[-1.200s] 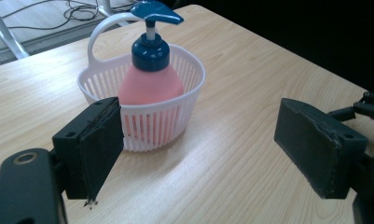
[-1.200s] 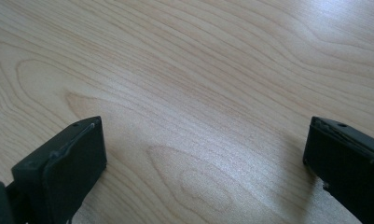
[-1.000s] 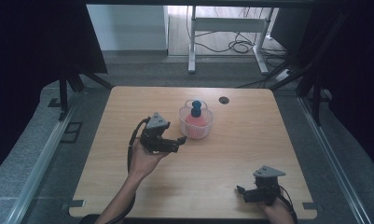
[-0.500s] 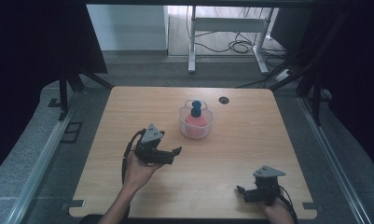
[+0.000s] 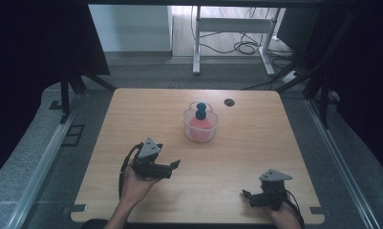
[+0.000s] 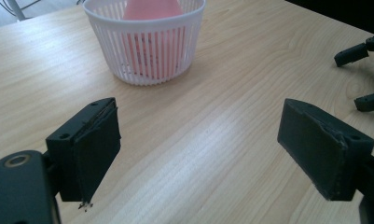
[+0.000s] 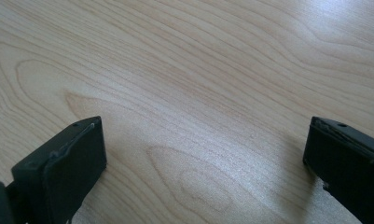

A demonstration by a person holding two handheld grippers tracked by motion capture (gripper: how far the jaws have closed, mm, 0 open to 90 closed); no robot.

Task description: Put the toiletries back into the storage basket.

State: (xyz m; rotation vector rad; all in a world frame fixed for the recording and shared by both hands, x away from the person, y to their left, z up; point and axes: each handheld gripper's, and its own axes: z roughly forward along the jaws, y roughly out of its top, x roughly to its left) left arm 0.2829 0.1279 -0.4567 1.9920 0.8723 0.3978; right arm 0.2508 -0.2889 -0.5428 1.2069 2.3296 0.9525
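A white slatted plastic basket (image 5: pixel 200 130) stands at the table's middle, holding a pink rounded object (image 5: pixel 201 123) with a dark blue knob-like piece (image 5: pixel 200 112) on top. The same basket (image 6: pixel 145 51) and pink object (image 6: pixel 152 9) lie ahead in the left gripper view. My left gripper (image 5: pixel 175 165) is open and empty, down-left of the basket, well apart from it; its jaws (image 6: pixel 201 154) stand wide over bare wood. My right gripper (image 5: pixel 245 195) rests near the front right edge, open with nothing between its jaws (image 7: pixel 203 163). Its fingertips (image 6: pixel 357 53) appear far right in the left gripper view.
The light wooden table (image 5: pixel 256 143) has a small dark round cable hole (image 5: pixel 229 102) near its far edge. Grey floor and metal rails border the table on both sides. A white desk frame (image 5: pixel 232 28) with cables stands beyond.
My left gripper has drawn back from the basket toward the table's front, down and to the left, staying open. The right gripper has not moved.
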